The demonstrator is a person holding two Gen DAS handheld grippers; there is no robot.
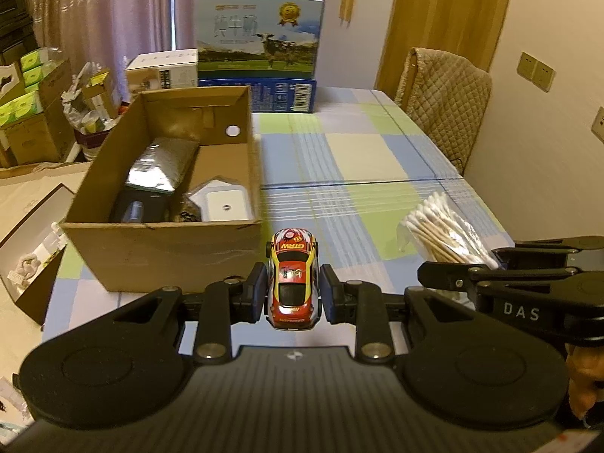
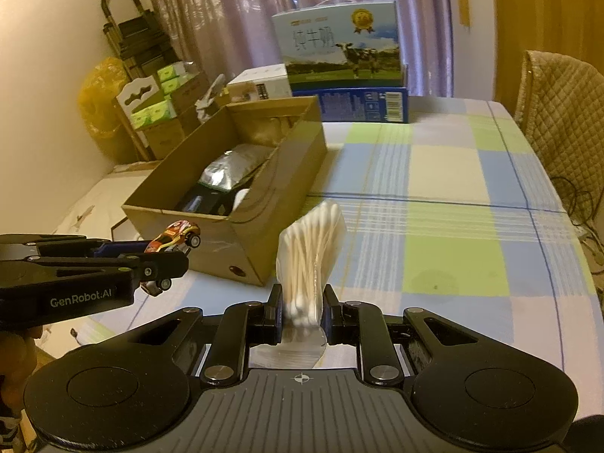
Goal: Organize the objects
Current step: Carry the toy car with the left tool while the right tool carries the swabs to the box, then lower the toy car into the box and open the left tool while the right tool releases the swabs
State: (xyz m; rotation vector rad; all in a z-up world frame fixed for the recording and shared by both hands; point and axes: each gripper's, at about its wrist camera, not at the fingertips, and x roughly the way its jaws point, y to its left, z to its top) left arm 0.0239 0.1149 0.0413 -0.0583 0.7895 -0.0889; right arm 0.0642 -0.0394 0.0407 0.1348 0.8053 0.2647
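Two grippers were each loaded. The left gripper (image 1: 293, 292) had its pads pressed against the sides of a toy car (image 1: 292, 279), which it held clear of the checked cloth (image 1: 377, 158), nose pointing to 12 o'clock in the left wrist view. From the right wrist view the same car (image 2: 174, 241) hung at 9 o'clock, just in front of the near wall of the box (image 2: 226, 241). The right gripper (image 2: 302, 315) was clamped narrowly on a clear bag of swabs (image 2: 311, 249), gripping its lower end, with the cotton tips fanning up toward 12 o'clock; the bag looked blurred. In the left wrist view the swabs (image 1: 441, 226) showed at 3 o'clock, beyond the right gripper's black arm. The open cardboard box (image 1: 166, 249) sat at 10 o'clock from the left gripper, on the cloth's left side, and held a silver pouch (image 1: 162, 168), a dark item and a white tray (image 1: 224, 204). A milk carton (image 1: 260, 34) stood at 12 o'clock at the table's far end, on a blue box. A quilted chair (image 1: 445, 105) stood at 2 o'clock.
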